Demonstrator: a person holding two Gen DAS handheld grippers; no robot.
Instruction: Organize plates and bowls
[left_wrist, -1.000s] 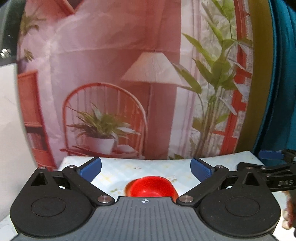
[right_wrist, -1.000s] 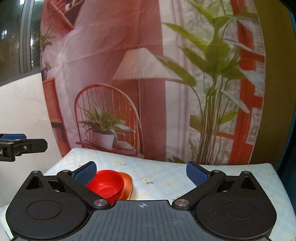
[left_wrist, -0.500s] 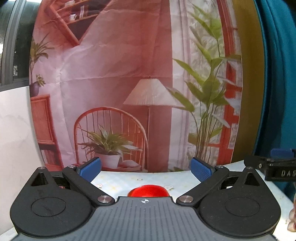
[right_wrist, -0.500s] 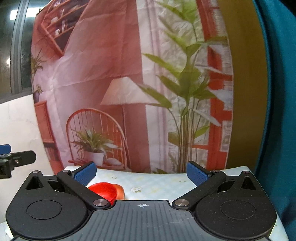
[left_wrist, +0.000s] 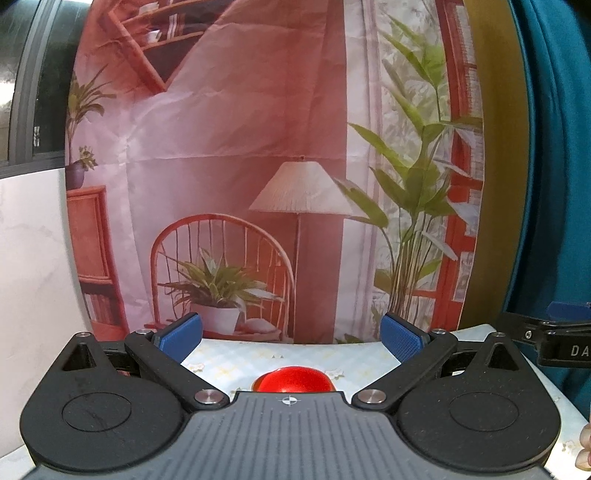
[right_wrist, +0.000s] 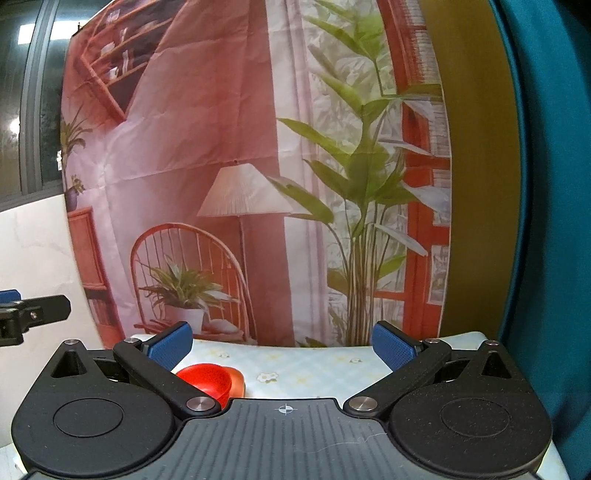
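Claws first: your left claw (left_wrist: 291, 338) is spread wide with nothing between its blue pads, and your right claw (right_wrist: 282, 343) is spread just as wide and also empty. Both hang above the counter (right_wrist: 314, 365) with its pale floral checked cloth. You have the glossy red plastic bowl (right_wrist: 207, 378) nested in the shallow orange plastic plate (right_wrist: 239, 380); the pair sits toward the counter's left side, apart from both claws. In your left view the bowl is centred low, partly hidden by the claw's body. Behind the counter's far edge hangs a printed fabric backdrop (left_wrist: 236, 147).
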